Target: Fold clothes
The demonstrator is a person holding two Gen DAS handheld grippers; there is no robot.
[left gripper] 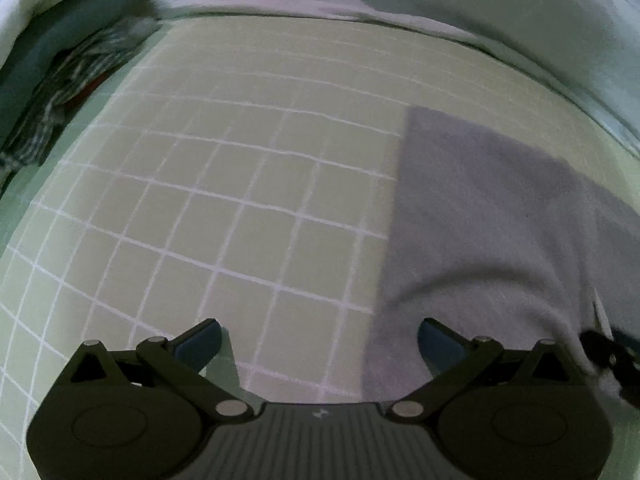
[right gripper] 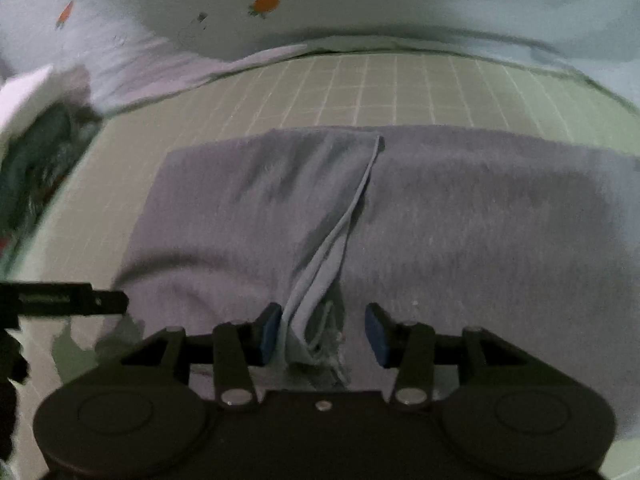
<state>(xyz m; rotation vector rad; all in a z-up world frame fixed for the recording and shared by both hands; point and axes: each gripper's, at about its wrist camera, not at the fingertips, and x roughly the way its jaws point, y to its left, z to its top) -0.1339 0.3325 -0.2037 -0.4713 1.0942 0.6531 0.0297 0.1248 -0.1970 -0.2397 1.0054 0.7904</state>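
My left gripper [left gripper: 318, 340] hangs over the green grid mat [left gripper: 224, 184], its jaws spread wide with nothing between them; the grey garment [left gripper: 480, 216] lies on the mat just to its right, its left edge running under the right fingertip. My right gripper [right gripper: 320, 332] sits low over the same grey garment [right gripper: 460, 208], jaws apart; a pale folded strip of the cloth [right gripper: 344, 220] runs up from between the fingers, touching neither that I can tell. Dark striped clothes [left gripper: 68, 80] are heaped at the mat's far left; a pale sheet with orange carrots [right gripper: 268, 0] lies behind.
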